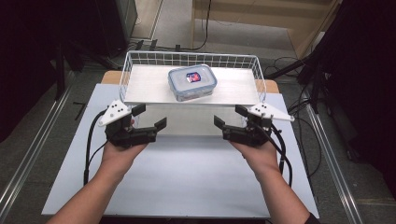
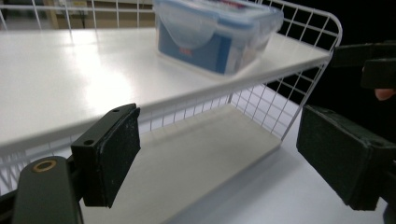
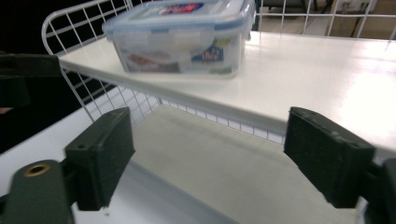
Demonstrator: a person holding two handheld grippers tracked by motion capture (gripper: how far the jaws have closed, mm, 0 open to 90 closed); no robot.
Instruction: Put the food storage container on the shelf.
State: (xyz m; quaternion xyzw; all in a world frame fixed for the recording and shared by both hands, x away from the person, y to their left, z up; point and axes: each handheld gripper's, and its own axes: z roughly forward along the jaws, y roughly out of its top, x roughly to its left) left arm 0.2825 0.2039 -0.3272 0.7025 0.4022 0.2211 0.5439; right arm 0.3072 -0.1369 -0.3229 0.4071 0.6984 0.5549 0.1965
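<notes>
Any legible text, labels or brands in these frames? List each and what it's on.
None reads clearly.
Red and blue label on the container lid: too blurred to read.
Small blue label on the container's side in the right gripper view: lettering blurred, not legible.
Wire shelf rack and both grippers: no markings seen.

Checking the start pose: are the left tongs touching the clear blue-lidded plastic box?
Apart. The high view shows the left tongs open, well short of the box on the white shelf.
</notes>
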